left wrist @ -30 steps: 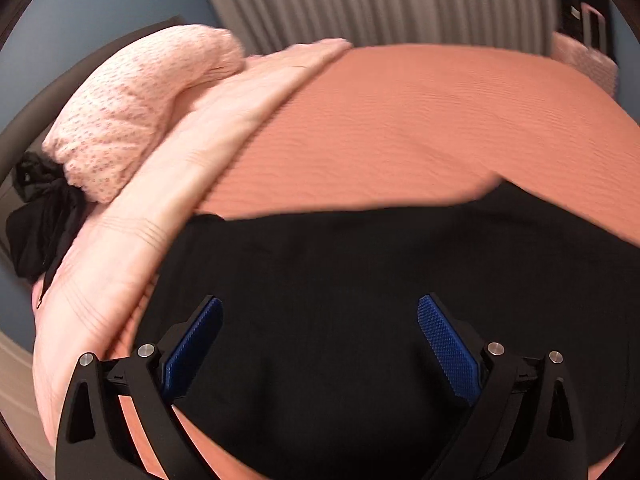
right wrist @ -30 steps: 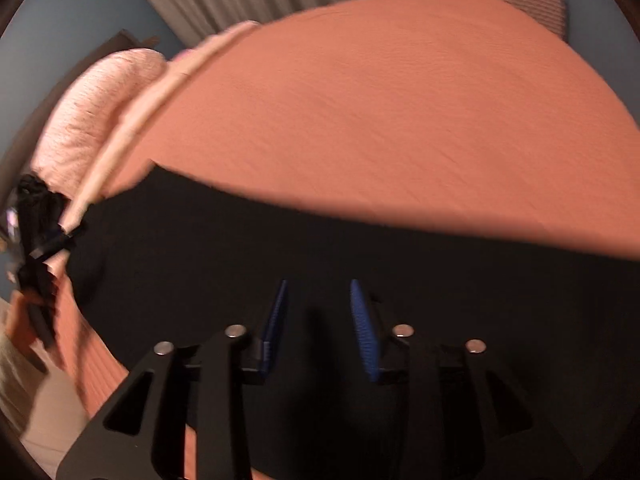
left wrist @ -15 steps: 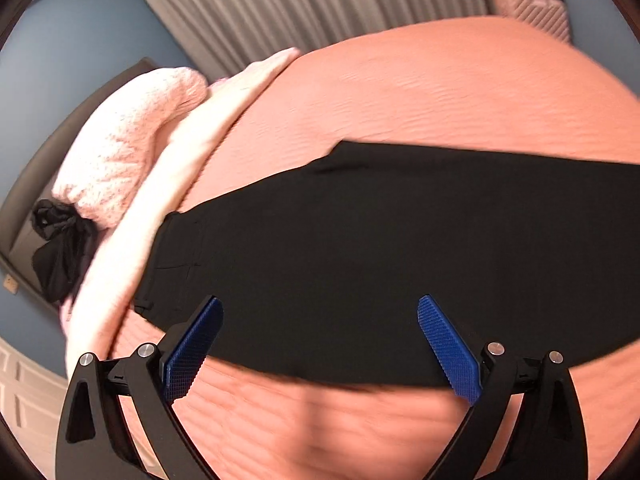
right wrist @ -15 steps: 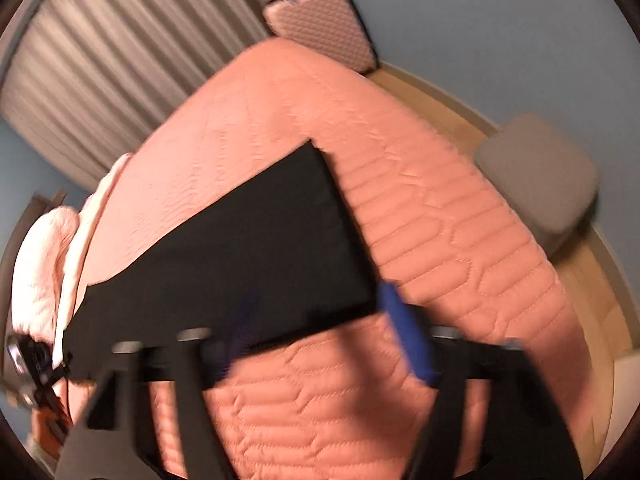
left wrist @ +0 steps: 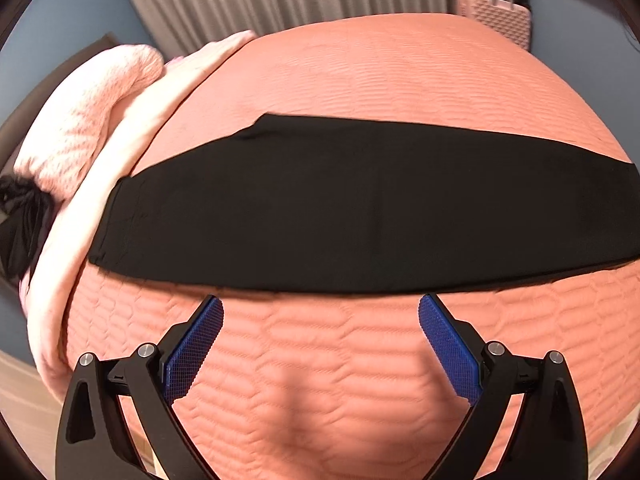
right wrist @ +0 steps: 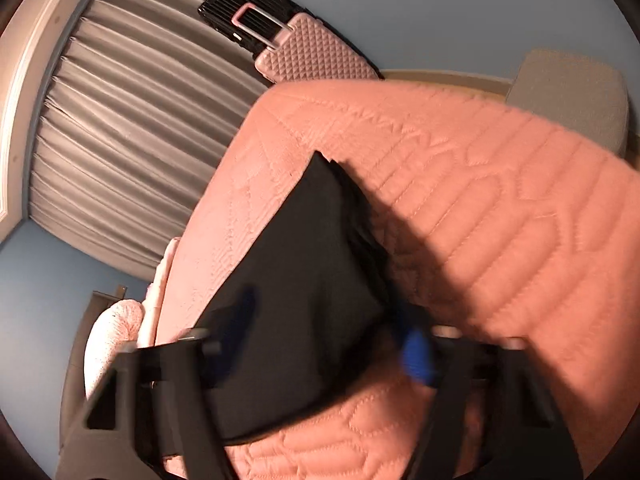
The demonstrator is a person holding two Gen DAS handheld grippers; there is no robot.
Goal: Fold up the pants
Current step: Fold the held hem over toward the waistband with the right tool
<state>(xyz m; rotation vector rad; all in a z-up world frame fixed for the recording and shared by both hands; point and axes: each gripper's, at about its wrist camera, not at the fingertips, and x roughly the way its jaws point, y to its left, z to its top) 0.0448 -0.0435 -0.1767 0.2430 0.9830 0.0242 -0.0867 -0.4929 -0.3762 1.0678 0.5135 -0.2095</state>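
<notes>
Black pants (left wrist: pixel 340 208) lie flat in a long strip across the salmon quilted bed (left wrist: pixel 380 72), waistband at the left near the pillows. My left gripper (left wrist: pixel 320 320) is open and empty, hovering just short of the pants' near edge. In the right wrist view the pants' leg end (right wrist: pixel 304 280) lies on the bed (right wrist: pixel 500 200). My right gripper (right wrist: pixel 328 336) is open and blurred, with its fingers on either side of the leg hem, holding nothing.
Pink pillows (left wrist: pixel 92 120) and a folded-back sheet lie at the bed's left end, with a black garment (left wrist: pixel 20 220) beside them. A pink suitcase (right wrist: pixel 312 56) and grey curtains (right wrist: pixel 132 128) stand beyond the bed. A grey stool (right wrist: pixel 572 92) stands by the bed's foot.
My left gripper pulled back from over the pants to the bed's near edge. My right gripper opened, swung to the leg end and came close over the hem.
</notes>
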